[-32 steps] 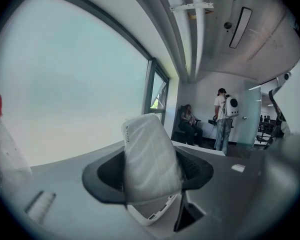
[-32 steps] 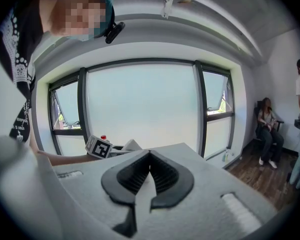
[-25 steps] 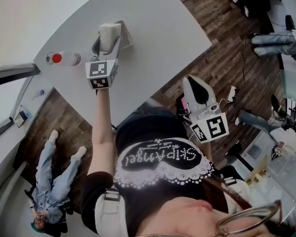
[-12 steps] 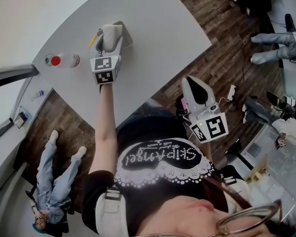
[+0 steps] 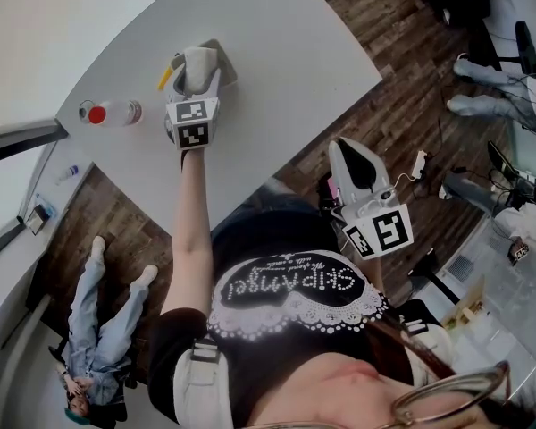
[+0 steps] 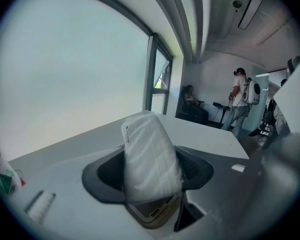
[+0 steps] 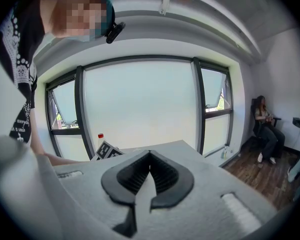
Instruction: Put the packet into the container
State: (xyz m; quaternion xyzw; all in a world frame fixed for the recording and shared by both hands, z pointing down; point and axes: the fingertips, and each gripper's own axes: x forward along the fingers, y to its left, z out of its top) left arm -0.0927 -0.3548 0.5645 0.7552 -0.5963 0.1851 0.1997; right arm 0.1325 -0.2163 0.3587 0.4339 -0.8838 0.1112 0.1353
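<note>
White packet (image 6: 150,159), clamped in left gripper (image 5: 196,66), over container (image 6: 157,212).

Container (image 6: 156,213) mostly beneath packet (image 6: 150,159)

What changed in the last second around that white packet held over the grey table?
The left gripper, clamped on the white plastic packet, has sunk with it toward the shallow greyish container on the grey table. Nothing was let go. The right gripper stayed put, jaws together and empty; the clear red-capped bottle did not move.
</note>
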